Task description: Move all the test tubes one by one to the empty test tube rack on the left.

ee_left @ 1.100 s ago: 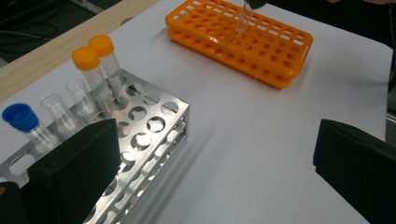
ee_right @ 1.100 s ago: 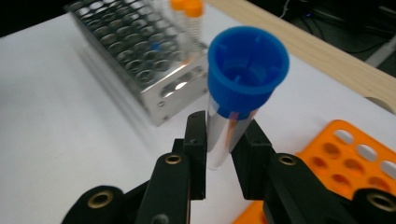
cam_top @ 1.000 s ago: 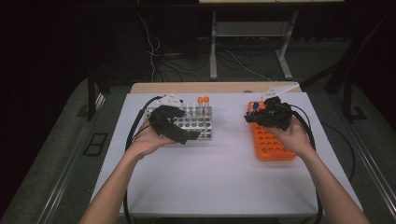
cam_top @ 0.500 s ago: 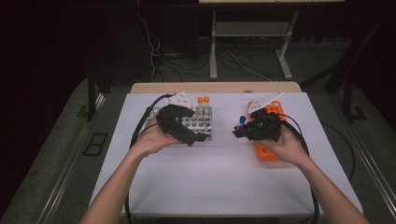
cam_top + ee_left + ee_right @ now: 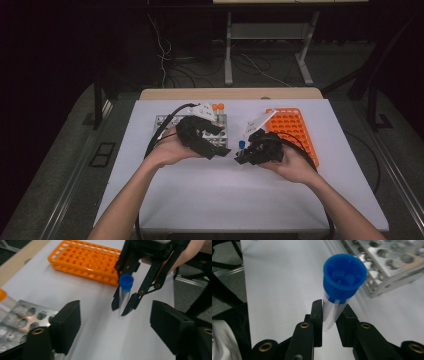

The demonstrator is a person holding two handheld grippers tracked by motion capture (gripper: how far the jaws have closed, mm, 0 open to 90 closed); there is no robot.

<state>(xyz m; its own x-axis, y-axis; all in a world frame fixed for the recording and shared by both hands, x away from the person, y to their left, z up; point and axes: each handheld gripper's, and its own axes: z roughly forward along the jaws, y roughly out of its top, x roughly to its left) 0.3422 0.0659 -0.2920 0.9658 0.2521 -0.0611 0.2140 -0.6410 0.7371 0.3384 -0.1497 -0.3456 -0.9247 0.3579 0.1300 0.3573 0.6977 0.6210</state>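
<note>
The right gripper (image 5: pixel 329 322) pinches a clear tube (image 5: pixel 333 312) with a blue cap (image 5: pixel 344 277): both black pads press on the tube wall just below the cap. The tube's long axis runs near upright, cap on top, rounded tip pointing down at the white table (image 5: pixel 260 200). In the high view the tube (image 5: pixel 241 147) hangs over bare table between the metal rack (image 5: pixel 167 120) and the orange rack (image 5: pixel 295 127).

The left gripper (image 5: pixel 115 322) holds nothing. Its jaws have just been closing but stand apart, with clear space between the pads and the tube (image 5: pixel 124 298) farther out, roughly centred in the gap. The tube lies straight ahead of the left fingers (image 5: pixel 67 322), crosswise to their closing line. The left gripper (image 5: pixel 220 150) is the free one and sits near; a handover likely requires advancing it until the pads flank the lower tube wall, below the right gripper's (image 5: pixel 240 159) hold.
</note>
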